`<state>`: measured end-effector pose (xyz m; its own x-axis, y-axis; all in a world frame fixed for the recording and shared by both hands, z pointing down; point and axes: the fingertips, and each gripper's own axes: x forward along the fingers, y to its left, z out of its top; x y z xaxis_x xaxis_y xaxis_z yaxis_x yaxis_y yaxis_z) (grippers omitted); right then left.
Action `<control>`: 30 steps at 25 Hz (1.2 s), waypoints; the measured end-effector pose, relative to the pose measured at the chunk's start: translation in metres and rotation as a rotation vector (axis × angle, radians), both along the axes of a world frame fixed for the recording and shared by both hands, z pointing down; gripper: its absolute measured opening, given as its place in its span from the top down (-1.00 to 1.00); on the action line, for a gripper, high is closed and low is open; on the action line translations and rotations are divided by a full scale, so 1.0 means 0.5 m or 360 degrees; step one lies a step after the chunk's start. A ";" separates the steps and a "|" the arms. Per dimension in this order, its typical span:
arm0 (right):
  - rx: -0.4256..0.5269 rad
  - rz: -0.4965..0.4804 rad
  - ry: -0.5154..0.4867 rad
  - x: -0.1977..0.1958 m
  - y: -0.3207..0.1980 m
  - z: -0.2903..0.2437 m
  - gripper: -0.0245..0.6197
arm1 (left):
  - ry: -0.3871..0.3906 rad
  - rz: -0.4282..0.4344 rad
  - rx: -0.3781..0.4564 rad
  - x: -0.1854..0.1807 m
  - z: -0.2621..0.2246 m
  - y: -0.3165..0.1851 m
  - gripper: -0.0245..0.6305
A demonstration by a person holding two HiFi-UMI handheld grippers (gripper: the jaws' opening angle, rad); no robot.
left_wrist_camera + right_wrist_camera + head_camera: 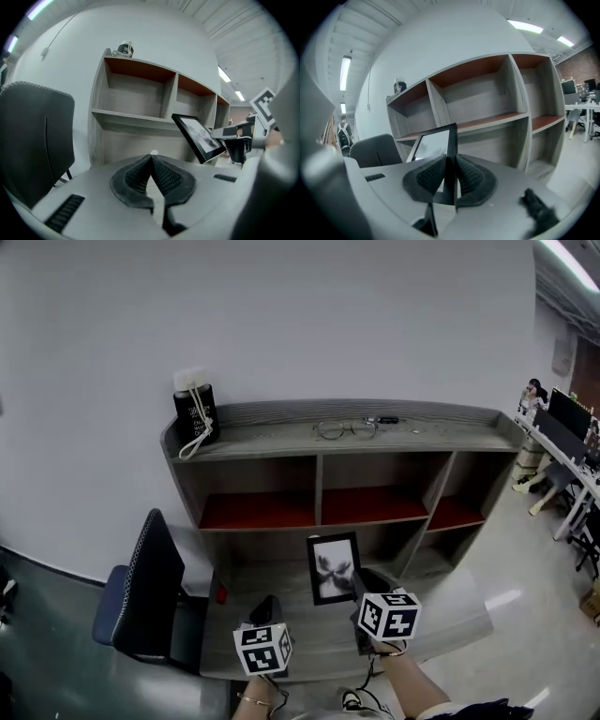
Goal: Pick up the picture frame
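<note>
The picture frame [333, 568] is black with a grey picture, and stands tilted over the desk [441, 610] in front of the shelf unit. My right gripper [362, 585] is shut on its right edge. In the right gripper view that edge [451, 140] runs up between the two ribbed pads [471, 176]. The left gripper view shows the frame [199, 137] leaning at upper right, with the right gripper [239, 140] behind it. My left gripper [151, 158] is shut with nothing between its pads, low on the desk to the frame's left [265, 607].
A grey shelf unit [319, 474] with red-lined compartments rises behind the desk. On its top are a black bag [195, 413], glasses [345, 429] and a pen [381, 418]. A dark office chair [145, 592] stands at the left, with a small red object [221, 593] on the desk beside it.
</note>
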<state>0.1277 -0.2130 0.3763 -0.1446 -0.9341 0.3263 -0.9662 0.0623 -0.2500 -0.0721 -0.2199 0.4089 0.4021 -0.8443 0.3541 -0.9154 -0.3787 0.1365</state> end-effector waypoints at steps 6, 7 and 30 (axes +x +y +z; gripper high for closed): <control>0.0106 0.0081 -0.0014 -0.010 0.014 -0.042 0.67 | 0.0010 0.0064 0.0056 -0.003 -0.039 -0.005 0.91; 0.0119 0.0100 -0.0020 -0.010 0.019 -0.046 0.67 | 0.0005 0.0081 0.0061 -0.001 -0.043 -0.003 0.91; 0.0174 0.0161 -0.0030 0.058 0.078 -0.067 0.67 | 0.0039 0.0131 0.0034 0.069 -0.049 0.030 0.91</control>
<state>0.1565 -0.1740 0.3430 -0.0533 -0.9741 0.2197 -0.9641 -0.0071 -0.2655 -0.0376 -0.2050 0.3842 0.4787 -0.8153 0.3257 -0.8776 -0.4554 0.1498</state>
